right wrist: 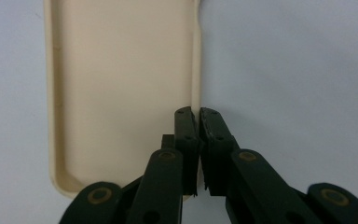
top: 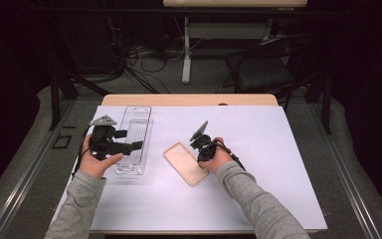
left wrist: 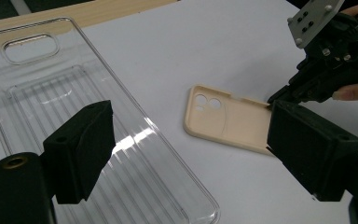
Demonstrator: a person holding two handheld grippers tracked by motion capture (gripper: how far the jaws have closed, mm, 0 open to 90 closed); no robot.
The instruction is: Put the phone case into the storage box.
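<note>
Gripping step: right gripper (right wrist: 199, 112) clamped on phone case (right wrist: 121, 84) side wall. Left gripper (left wrist: 186, 140) open, empty, over clear tray (left wrist: 51, 88). Next: lift w/o slip.

overhead and claw views share phone case (top: 185, 163).

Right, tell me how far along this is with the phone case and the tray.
Done: the right gripper has shut on the side wall of the beige phone case, one jaw inside, one outside. In hand: the case is pinched but lies flat on the white table. The left gripper is open over the clear tray, which holds nothing. Left, likely: lifting the case and setting it in the tray.
</note>
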